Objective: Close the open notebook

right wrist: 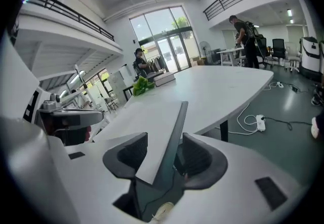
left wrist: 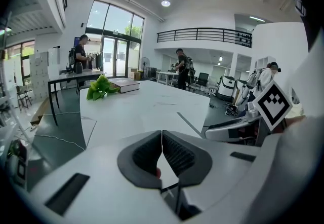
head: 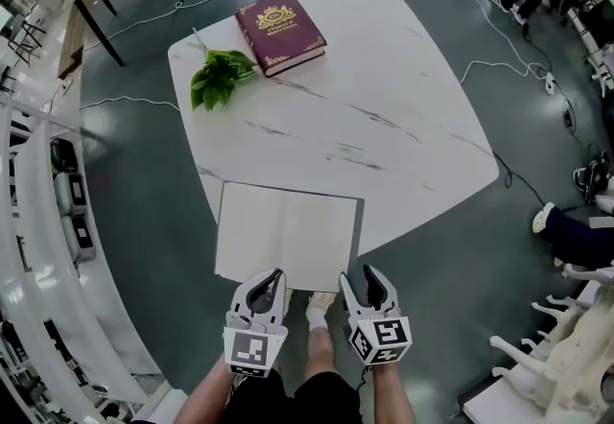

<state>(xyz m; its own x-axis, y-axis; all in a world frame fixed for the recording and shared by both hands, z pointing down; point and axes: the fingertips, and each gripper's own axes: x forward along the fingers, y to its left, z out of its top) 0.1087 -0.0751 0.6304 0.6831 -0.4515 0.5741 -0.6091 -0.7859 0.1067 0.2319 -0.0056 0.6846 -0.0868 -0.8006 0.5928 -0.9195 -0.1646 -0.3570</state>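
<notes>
The open notebook [head: 286,235] lies flat on the white marble table [head: 384,115], its blank pages facing up, close to the near edge. My left gripper [head: 271,276] hovers at the notebook's near edge, just left of its middle; in the left gripper view its jaws [left wrist: 162,139] stand shut with nothing visible between them. My right gripper [head: 360,276] is at the notebook's near right corner. In the right gripper view its jaws [right wrist: 164,149] stand open, and the notebook's [right wrist: 169,132] dark cover edge runs between them with a gap on both sides.
A maroon hardback book [head: 280,31] and a sprig of green leaves [head: 219,77] lie at the table's far left. Cables [head: 499,62] trail over the dark floor. The person's legs [head: 321,336] stand just below the table's edge. Other people are at desks further off.
</notes>
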